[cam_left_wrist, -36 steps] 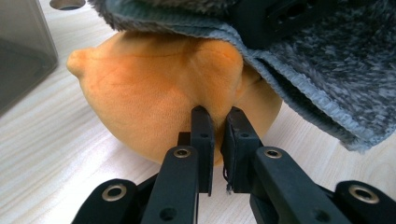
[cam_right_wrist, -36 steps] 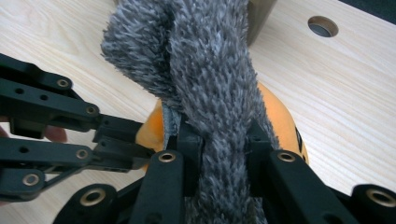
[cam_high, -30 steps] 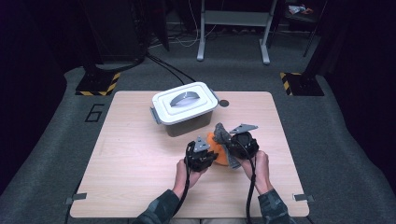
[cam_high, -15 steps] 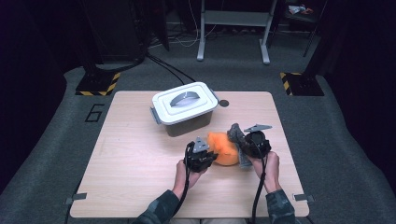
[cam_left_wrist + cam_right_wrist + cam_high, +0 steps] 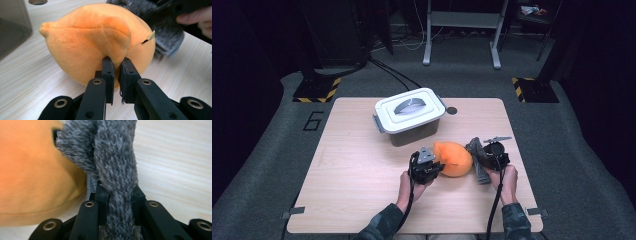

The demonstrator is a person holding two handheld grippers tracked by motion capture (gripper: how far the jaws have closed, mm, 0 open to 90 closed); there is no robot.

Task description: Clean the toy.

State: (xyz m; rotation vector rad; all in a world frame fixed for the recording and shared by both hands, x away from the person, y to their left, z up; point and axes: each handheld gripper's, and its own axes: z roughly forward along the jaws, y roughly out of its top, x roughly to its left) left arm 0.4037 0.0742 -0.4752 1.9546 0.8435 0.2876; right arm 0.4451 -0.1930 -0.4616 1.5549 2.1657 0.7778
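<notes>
An orange plush toy (image 5: 454,159) lies on the table's right half, between my two grippers. My left gripper (image 5: 438,167) is at its left side, shut on a fold of the orange fabric (image 5: 95,42), with the jaws (image 5: 116,61) pinching it close together. My right gripper (image 5: 482,161) is at the toy's right side, shut on a grey fuzzy piece (image 5: 481,175). In the right gripper view the grey fuzzy piece (image 5: 115,157) runs up between the jaws of the right gripper (image 5: 117,191), pressed against the orange plush (image 5: 32,170). The grey piece (image 5: 167,37) shows behind the toy in the left gripper view.
A white lidded box (image 5: 409,112) with a grey handle stands just behind the toy; its dark wall (image 5: 12,25) is close on the left. A round hole (image 5: 452,110) sits in the wooden table (image 5: 352,175). Dark floor surrounds the table.
My right gripper has drawn to the right with the grey piece, and the orange toy between the grippers has come into fuller view. The left gripper has barely moved.
</notes>
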